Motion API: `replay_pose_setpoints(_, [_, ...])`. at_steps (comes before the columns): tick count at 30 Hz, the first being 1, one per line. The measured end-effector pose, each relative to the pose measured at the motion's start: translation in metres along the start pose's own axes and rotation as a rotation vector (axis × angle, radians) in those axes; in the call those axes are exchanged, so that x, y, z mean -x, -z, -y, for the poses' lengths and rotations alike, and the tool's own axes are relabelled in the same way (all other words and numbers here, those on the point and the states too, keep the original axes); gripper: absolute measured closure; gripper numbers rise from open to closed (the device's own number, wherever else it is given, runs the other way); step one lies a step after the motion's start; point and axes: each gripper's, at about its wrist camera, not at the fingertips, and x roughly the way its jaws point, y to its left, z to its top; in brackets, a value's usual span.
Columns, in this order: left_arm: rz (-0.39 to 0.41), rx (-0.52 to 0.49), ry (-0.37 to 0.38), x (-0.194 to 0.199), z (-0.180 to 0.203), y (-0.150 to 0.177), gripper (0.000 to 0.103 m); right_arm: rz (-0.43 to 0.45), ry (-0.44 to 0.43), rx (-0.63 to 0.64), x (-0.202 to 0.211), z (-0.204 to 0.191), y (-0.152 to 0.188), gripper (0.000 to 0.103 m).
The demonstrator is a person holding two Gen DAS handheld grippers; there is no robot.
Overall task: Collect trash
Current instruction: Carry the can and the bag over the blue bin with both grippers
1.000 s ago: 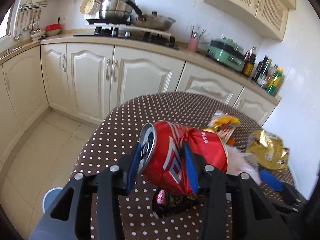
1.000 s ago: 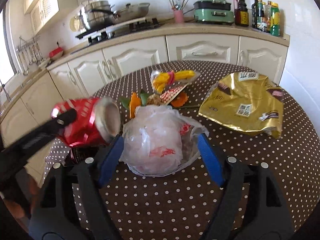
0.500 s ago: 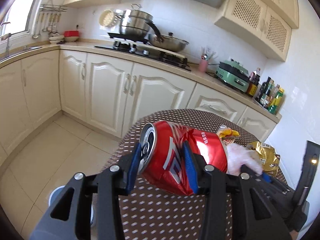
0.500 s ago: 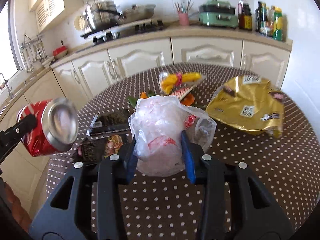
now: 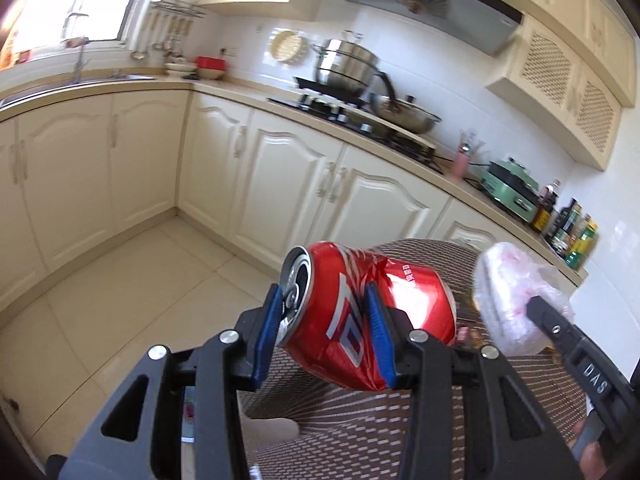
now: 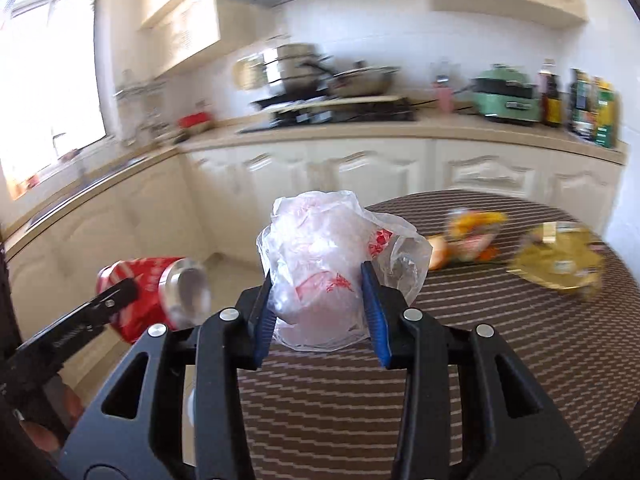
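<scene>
Left gripper [image 5: 325,334] is clamping a crushed red can [image 5: 360,320], blue pads pressing both flanks. The can is lying sideways in the jaws, silver top with the pull-tab opening facing left, body dented and creased mid-length, white lettering across the red. It is hanging in the air past the near-left edge of the table [image 5: 360,432], tiled floor [image 5: 132,292] showing beneath and beyond it.

Right gripper [image 6: 320,312] is squeezing a crumpled clear plastic bag [image 6: 328,272], pads sinking into both sides. The bag is bunched into a loose ball, translucent white with red print, top flaring above the pads. It is sitting clear of the brown tablecloth, above the table's near-left part. In the left wrist view the same bag is showing at right, just beside the can, not touching as far as I can tell.

Farther right on the table: a gold foil wrapper [image 6: 560,264] lying flat, and left of it a yellow-orange wrapper pile [image 6: 468,236], both blurred.

Far side: cream cabinets [image 5: 280,188] running under the counter, steel pots [image 5: 352,68] sitting on the stove, a green appliance [image 6: 506,96] and bottles [image 6: 592,108] lining up at the far right.
</scene>
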Motion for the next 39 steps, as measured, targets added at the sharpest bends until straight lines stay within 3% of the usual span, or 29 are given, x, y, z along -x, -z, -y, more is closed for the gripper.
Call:
replay_pose_setpoints(6, [-0.038, 0.077, -0.116, -0.005, -0.073, 0.008, 0.062, -0.104, -0.129, 0.09, -0.045, -0.08, 0.029, 0.064])
replay_pose_setpoints(10, [-0.128, 0.16, -0.202, -0.028, -0.129, 0.022, 0.062, -0.2, -0.178, 0.138, -0.085, -0.121, 0.057, 0.064])
replay_pose_setpoints(16, [-0.265, 0.221, -0.3, -0.076, -0.191, 0.06, 0.062, -0.375, -0.207, 0.197, -0.156, -0.163, 0.112, 0.064])
replay_pose_setpoints(21, [-0.382, 0.307, -0.334, -0.125, -0.237, 0.095, 0.062, -0.501, -0.196, 0.218, -0.207, -0.175, 0.158, 0.064])
replay_pose_setpoints(28, [-0.463, 0.305, -0.374, -0.177, -0.258, 0.122, 0.061, -0.613, -0.179, 0.213, -0.26, -0.175, 0.198, 0.064])
replay_pose_setpoints(39, [-0.528, 0.263, -0.368, -0.223, -0.263, 0.14, 0.059, -0.684, -0.17, 0.21, -0.304, -0.176, 0.231, 0.063])
